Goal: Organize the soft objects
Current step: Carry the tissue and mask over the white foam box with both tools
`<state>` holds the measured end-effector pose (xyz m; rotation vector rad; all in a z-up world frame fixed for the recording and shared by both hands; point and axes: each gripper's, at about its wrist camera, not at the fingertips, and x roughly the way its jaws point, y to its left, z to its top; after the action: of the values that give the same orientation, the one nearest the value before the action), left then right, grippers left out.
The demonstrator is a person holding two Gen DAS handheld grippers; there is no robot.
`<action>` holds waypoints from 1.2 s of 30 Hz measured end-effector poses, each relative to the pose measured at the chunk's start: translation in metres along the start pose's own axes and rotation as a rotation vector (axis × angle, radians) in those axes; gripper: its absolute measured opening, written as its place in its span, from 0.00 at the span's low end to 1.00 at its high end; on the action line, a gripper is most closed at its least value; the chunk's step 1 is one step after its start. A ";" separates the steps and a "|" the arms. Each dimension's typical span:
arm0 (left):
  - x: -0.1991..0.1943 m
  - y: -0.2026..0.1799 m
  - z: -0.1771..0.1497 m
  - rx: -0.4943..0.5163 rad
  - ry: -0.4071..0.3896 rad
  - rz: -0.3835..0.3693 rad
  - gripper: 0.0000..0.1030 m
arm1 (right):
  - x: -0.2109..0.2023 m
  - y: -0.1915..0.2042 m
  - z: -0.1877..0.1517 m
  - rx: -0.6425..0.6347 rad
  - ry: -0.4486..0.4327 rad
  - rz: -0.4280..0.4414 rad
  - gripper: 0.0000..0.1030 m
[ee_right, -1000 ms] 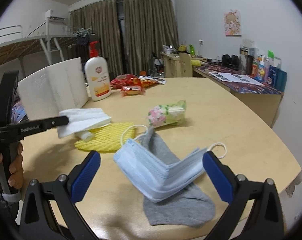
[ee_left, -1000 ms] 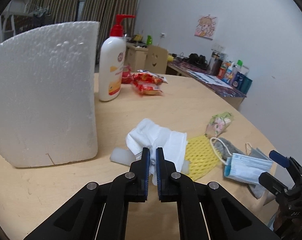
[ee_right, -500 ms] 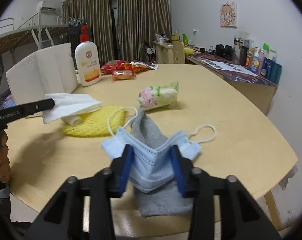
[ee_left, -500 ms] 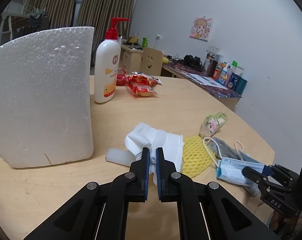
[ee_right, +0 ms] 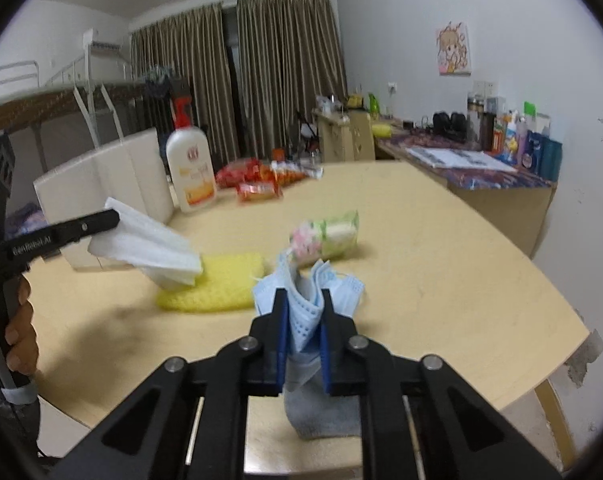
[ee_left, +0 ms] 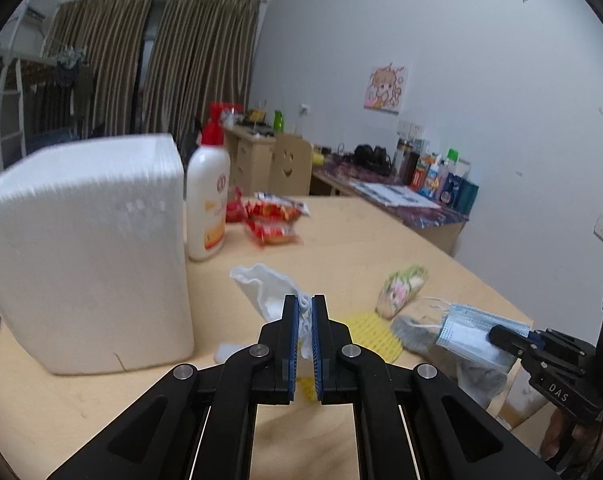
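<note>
One mask, one sock, one tissue pack, three snack packets.

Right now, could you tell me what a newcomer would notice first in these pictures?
Both tongs grip something soft above the wooden table: the left tongs hold a white tissue, while the right tongs are closing on a blue mask. A big white foam block stands at the left.

Round pale wooden table: smooth, matt. Pleated blue non-woven face mask over a soft grey knitted sock. Yellow foam net sleeve ribbed; white polystyrene block grainy.
</note>
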<state>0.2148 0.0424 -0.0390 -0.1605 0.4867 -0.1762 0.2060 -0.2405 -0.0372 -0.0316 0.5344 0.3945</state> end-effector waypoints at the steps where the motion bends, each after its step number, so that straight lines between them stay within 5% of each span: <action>1: -0.004 -0.002 0.003 0.008 -0.011 0.003 0.06 | -0.003 0.000 0.004 -0.002 -0.012 -0.004 0.16; 36: -0.168 -0.028 0.005 0.099 -0.218 0.173 0.05 | -0.083 0.057 0.023 -0.044 -0.239 0.171 0.16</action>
<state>0.0677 0.0501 0.0464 -0.0392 0.2718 -0.0123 0.1305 -0.2150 0.0285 0.0194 0.2932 0.5690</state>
